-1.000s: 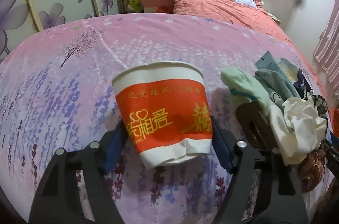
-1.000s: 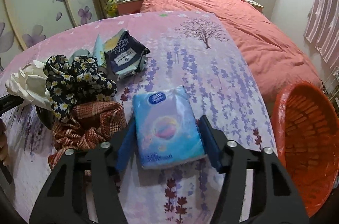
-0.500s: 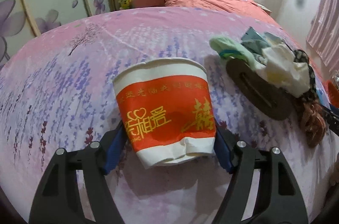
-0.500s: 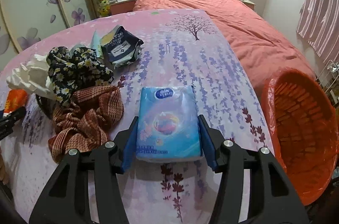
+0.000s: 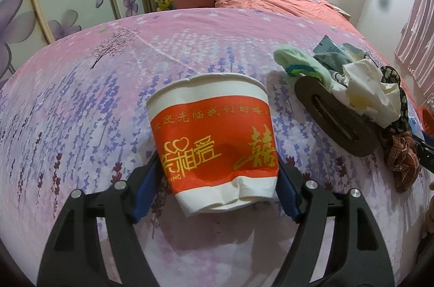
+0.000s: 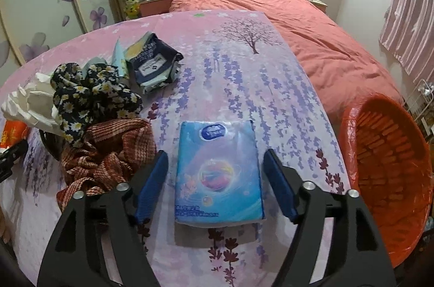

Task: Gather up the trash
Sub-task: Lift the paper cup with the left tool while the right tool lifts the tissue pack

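Observation:
An orange-and-white paper cup [image 5: 211, 140], dented near its base, sits upright between the blue pads of my left gripper [image 5: 217, 162], which press on both its sides just above the pink flowered cloth [image 5: 81, 102]. In the right wrist view a blue tissue pack [image 6: 219, 170] lies flat on the cloth between the fingers of my right gripper [image 6: 215, 155]. Its jaws are opening, and a gap shows on each side of the pack. The cup [image 6: 13, 131] also peeks in at that view's left edge.
An orange plastic basket [image 6: 388, 173] stands off the cloth's right edge. A pile with a daisy-print cloth [image 6: 92, 97], a red checked cloth [image 6: 108, 154], white crumpled material [image 6: 29, 102] and a dark blue packet [image 6: 154, 64] lies between the grippers. A dark oval board [image 5: 336, 118] lies under the pile.
The right gripper's jaws have spread away from the tissue pack, which they gripped before. The left gripper carried the cup a little away from the pile early on, then stayed still.

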### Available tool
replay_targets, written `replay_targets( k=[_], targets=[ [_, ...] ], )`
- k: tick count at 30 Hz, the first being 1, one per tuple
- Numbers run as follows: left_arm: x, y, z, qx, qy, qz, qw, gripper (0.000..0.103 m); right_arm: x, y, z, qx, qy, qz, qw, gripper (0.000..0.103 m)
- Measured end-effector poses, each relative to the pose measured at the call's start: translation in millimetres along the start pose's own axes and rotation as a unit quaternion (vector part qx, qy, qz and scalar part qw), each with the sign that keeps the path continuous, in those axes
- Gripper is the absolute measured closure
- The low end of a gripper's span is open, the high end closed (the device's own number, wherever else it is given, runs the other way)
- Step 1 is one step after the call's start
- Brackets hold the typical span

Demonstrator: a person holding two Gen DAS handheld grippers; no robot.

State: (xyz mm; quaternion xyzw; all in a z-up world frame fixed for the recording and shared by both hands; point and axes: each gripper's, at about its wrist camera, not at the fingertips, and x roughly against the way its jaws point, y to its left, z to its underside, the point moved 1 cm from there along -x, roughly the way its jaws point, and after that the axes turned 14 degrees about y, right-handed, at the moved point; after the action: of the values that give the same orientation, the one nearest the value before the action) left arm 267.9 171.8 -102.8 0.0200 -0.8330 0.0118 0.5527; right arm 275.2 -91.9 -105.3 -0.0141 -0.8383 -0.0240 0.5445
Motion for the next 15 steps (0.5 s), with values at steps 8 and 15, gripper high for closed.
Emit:
replay_targets(
  k=[8, 15],
  targets=[
    [0.0, 0.0, 0.0, 0.000, 0.000, 0.000, 1.0000, 0.029, 1.4, 5.8, 4.4, -0.004, 0.000, 0.041, 0.999, 0.006],
    [-0.1, 0.3, 0.0, 0.000, 0.000, 0.000, 1.0000, 0.028, -1.0, 1.1, 7.7, -0.004, 0.008, 0.020, 1.000, 0.005]
  ],
)
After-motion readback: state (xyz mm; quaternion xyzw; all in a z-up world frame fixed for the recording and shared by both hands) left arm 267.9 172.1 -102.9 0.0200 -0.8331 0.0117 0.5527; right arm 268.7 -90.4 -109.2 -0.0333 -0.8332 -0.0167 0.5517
